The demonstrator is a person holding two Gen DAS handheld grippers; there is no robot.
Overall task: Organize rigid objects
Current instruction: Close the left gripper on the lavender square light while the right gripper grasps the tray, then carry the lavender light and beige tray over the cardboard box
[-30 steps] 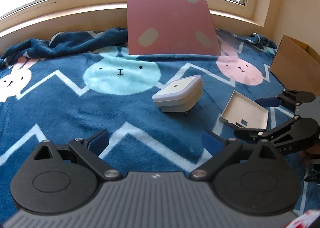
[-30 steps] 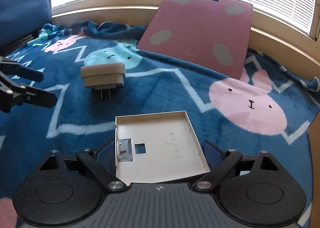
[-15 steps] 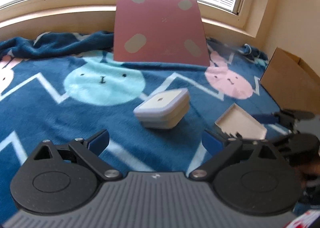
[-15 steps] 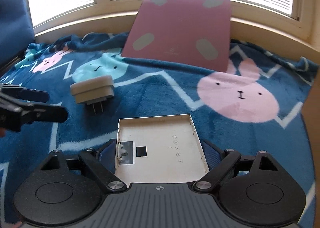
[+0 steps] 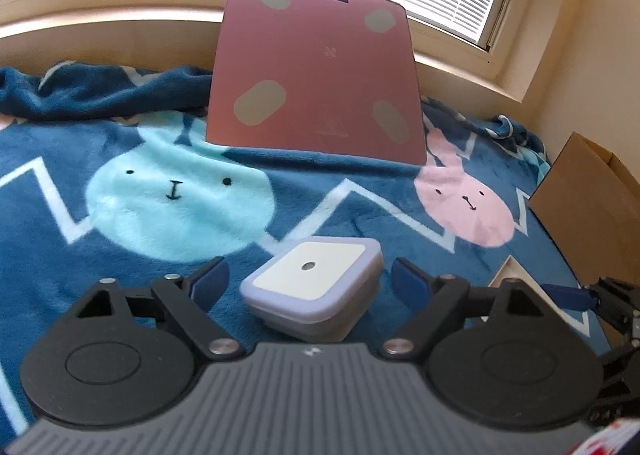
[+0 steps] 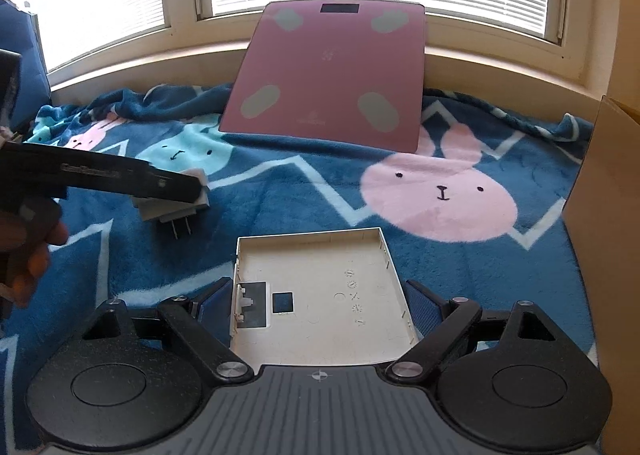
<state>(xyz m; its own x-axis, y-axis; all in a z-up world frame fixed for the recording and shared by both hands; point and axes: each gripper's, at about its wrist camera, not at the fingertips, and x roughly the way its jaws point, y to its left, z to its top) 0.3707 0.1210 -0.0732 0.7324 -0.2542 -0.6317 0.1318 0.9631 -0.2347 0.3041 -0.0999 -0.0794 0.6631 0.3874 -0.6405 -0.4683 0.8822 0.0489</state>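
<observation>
Pink bathroom scale (image 5: 316, 71) leaning on the window ledge at the back of the rabbit-print blanket (image 5: 120, 195): stiff, probably heaviest, slick-faced, best taken by an edge. Beige plastic tray (image 6: 320, 295) lying flat on the blanket between spread jaws of the right gripper (image 6: 320, 301), untouched; thin-walled, light, likely brittle, grip across opposite side walls. Plug-in night light (image 5: 314, 287) flanked by released jaws of the left gripper (image 5: 306, 281); small, rigid, light, smooth; squeeze flat sides, clear of the prongs.
</observation>
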